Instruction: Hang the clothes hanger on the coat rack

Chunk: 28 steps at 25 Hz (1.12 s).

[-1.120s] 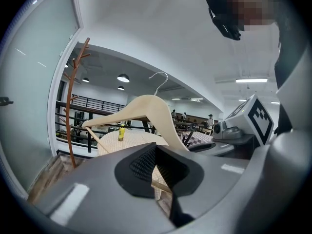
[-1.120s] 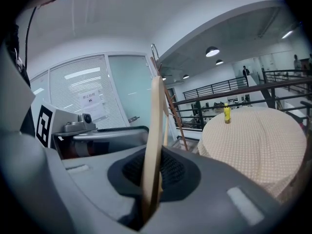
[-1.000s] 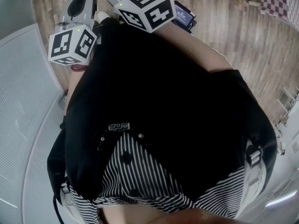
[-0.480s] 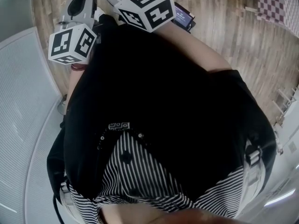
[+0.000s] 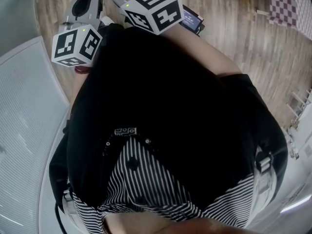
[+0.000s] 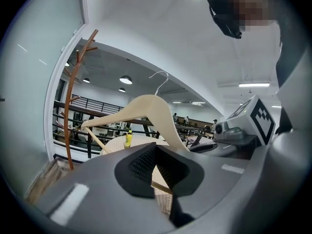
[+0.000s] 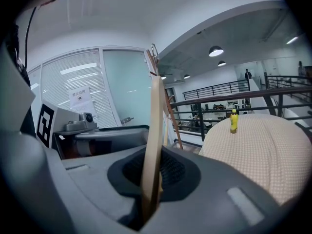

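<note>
A pale wooden clothes hanger (image 6: 148,108) with a metal hook (image 6: 161,81) rises in front of me in the left gripper view. Its thin lower bar runs down into my left gripper (image 6: 156,165), which is shut on it. The right gripper view shows the hanger (image 7: 155,126) edge-on, standing up between the pads of my right gripper (image 7: 152,182), shut on it. The brown coat rack (image 6: 68,106) stands at the left, apart from the hanger. In the head view only the marker cubes (image 5: 75,45) (image 5: 152,9) show; the jaws and hanger are hidden.
A round table with a beige checked cloth (image 7: 263,145) and a yellow bottle (image 7: 234,121) stands beyond the grippers. A black railing (image 7: 229,101) runs behind it. Frosted glass panels (image 7: 126,87) are on the left. A dark device (image 5: 192,18) lies on the wooden floor.
In the head view the floor and the white panel at the left have slid past while both cubes keep their places. The person has moved along with the hanger held.
</note>
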Motion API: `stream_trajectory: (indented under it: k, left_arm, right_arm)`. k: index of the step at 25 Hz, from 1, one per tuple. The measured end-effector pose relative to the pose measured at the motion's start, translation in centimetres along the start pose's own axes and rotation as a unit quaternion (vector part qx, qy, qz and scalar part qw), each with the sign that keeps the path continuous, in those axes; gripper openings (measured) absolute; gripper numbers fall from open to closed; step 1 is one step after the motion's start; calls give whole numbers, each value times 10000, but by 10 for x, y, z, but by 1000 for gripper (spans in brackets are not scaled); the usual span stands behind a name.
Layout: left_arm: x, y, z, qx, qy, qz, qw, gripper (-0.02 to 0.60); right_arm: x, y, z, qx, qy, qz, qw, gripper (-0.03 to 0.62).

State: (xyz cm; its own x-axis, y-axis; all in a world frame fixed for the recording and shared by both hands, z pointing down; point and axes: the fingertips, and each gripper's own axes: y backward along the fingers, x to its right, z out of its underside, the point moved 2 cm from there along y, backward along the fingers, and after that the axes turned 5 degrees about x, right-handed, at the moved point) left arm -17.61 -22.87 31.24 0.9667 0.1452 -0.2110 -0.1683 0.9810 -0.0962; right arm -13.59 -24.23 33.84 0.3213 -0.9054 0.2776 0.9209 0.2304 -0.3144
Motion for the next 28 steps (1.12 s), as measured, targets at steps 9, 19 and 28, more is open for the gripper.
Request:
stream_trajectory:
  k: [9, 19, 28]
  left_arm:
    - [-67, -38, -30, -70, -27, 308, 9995, 2]
    - [-157, -51, -61, -124, 6, 467, 9988, 2]
    - [-244, -42, -74, -92, -22, 513, 9986, 2]
  right_arm:
    - [17, -67, -39, 8, -93, 296, 9995, 26]
    - [9, -156, -74, -42, -59, 468, 9989, 26]
    - [-8, -239, -93, -15, -207, 508, 9985, 26]
